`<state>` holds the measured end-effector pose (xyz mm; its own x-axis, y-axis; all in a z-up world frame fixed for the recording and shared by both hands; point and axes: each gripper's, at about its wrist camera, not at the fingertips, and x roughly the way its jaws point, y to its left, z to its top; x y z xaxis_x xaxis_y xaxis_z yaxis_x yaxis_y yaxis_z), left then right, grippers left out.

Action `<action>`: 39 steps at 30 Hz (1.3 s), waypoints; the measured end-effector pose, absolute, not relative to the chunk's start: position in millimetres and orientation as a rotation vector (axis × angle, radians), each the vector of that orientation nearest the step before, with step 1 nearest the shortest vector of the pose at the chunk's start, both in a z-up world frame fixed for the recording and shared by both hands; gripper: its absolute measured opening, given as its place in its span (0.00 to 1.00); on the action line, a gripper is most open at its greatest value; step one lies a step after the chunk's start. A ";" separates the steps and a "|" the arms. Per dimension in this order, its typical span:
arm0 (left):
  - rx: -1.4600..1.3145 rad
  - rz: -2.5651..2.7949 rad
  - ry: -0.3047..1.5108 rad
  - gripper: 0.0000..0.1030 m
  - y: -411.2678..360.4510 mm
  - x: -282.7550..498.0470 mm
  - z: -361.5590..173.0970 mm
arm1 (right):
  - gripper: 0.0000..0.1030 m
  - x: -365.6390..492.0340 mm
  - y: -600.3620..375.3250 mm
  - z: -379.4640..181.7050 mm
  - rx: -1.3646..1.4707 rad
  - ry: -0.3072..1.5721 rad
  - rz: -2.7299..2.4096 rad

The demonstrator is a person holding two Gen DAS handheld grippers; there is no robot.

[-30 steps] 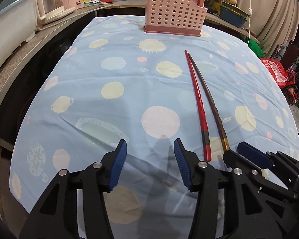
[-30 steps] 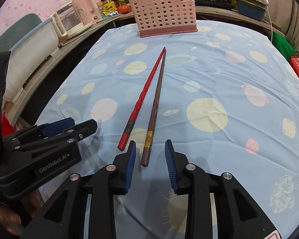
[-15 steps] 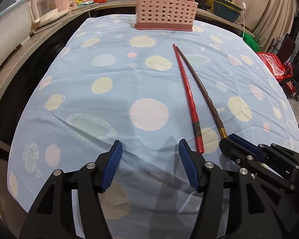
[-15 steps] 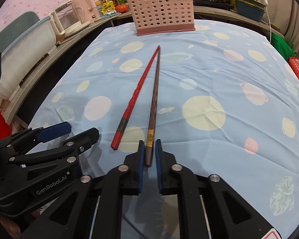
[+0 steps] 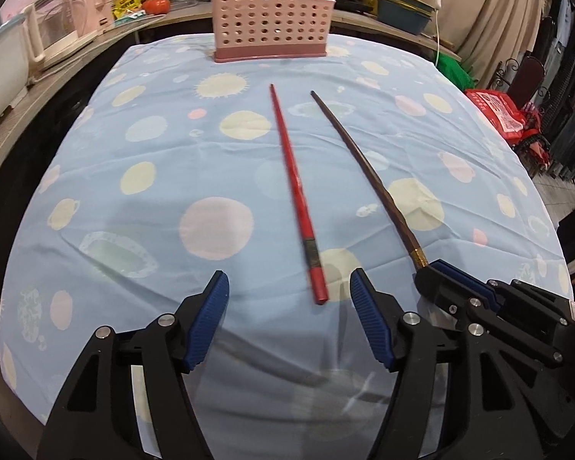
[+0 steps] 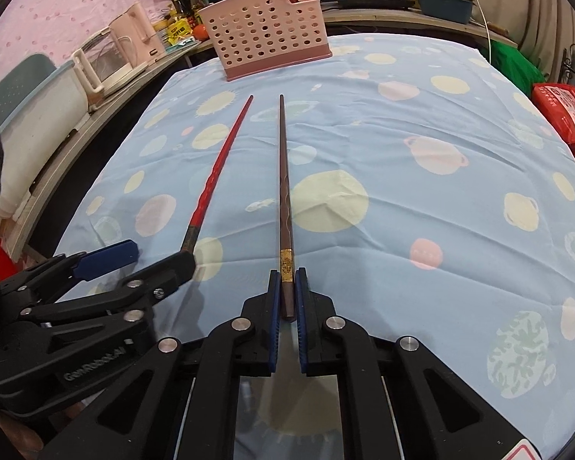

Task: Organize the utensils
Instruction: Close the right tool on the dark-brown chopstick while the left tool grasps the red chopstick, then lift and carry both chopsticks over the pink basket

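The right tongs angle steeply down, clamped on the butt of the brown chopstick; its long axis runs toward the worktop's far edge. The left tongs, whose jaws have just been opening, stand wide, the red chopstick's butt lying between them unpinched, tip pointing likewise. At the far edge stands a pink perforated basket holding a red utensil.

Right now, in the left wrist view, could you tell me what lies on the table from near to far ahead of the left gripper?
Left gripper → red chopstick → pink perforated basket at the far edge of the blue tablecloth.
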<state>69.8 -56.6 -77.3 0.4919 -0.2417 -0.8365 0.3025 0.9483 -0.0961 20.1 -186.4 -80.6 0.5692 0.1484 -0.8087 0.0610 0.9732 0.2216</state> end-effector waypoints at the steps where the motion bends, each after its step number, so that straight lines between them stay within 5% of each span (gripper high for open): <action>1: 0.070 -0.329 1.005 0.59 -58.5 70.7 -78.9 | 0.07 19.6 -187.2 -81.1 0.237 0.966 0.052; 6: 0.083 -0.323 0.994 0.53 -62.1 73.7 -81.1 | 0.07 18.9 -187.8 -81.6 0.237 0.965 0.052; 18: 0.095 -0.353 0.985 0.08 -61.9 71.6 -80.1 | 0.07 16.3 -187.5 -82.0 0.232 0.965 0.052; 39: 0.012 -0.371 0.952 0.07 -36.6 53.9 -42.6 | 0.07 -0.2 -189.9 -53.0 0.258 0.926 0.071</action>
<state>53.9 -36.6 -42.6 0.5219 -0.3049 -0.7967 0.3151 0.9368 -0.1521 -0.2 -189.9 -53.0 0.6008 0.1711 -0.7809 0.0501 0.9668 0.2505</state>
